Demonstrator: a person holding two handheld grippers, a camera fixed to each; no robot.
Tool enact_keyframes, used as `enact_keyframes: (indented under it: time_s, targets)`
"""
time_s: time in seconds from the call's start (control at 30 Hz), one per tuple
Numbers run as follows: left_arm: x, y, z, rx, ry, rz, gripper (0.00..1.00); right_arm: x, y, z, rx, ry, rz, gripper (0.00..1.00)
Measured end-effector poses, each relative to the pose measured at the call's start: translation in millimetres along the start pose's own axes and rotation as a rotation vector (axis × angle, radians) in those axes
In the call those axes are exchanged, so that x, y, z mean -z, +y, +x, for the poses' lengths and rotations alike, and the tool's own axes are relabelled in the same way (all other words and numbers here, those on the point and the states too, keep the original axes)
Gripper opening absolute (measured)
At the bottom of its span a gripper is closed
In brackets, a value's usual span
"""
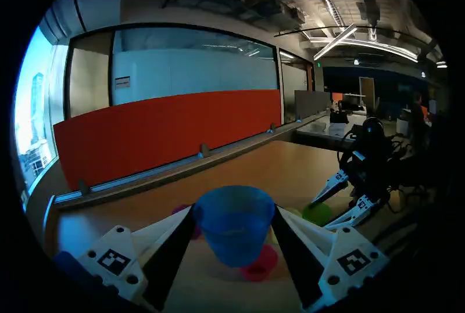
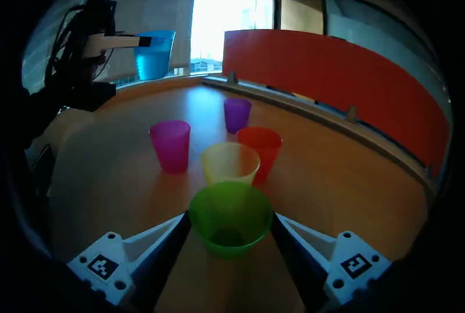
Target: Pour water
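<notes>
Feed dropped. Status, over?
Left gripper shut on translucent blue plastic cup, raised. Right gripper shut on green plastic cup. Magenta cup, purple cup, orange cup, yellow cup beyond it.

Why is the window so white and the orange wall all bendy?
In the right gripper view, daylight washes out the window far beyond the green cup; in the left gripper view, the fisheye lens bows the orange panel behind the blue cup.

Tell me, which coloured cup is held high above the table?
The translucent blue plastic cup, gripped by the left hand-held gripper; the magenta cup, purple cup, orange cup and yellow cup stand on the table.
</notes>
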State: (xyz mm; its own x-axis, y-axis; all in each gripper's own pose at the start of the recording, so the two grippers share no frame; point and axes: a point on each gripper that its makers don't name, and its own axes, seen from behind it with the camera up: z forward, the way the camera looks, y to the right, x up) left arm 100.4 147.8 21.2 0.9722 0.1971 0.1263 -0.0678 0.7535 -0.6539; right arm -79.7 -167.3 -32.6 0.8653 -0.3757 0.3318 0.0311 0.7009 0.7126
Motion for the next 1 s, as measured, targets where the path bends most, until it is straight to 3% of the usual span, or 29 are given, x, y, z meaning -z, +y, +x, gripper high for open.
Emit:
enact_keyframes:
  time_s: [0.5,1.0]
  targets:
    - [6.1,-3.5,-12.1,0.012,-0.018,0.014,0.88,0.3,0.3,-1.7,0.011,-0.019,-0.002,0.91]
    - [17.9,4.7,-26.3,0.033,-0.014,0.030,0.88,20.4,-17.4,61.3,0.003,0.143,-0.004,0.90]
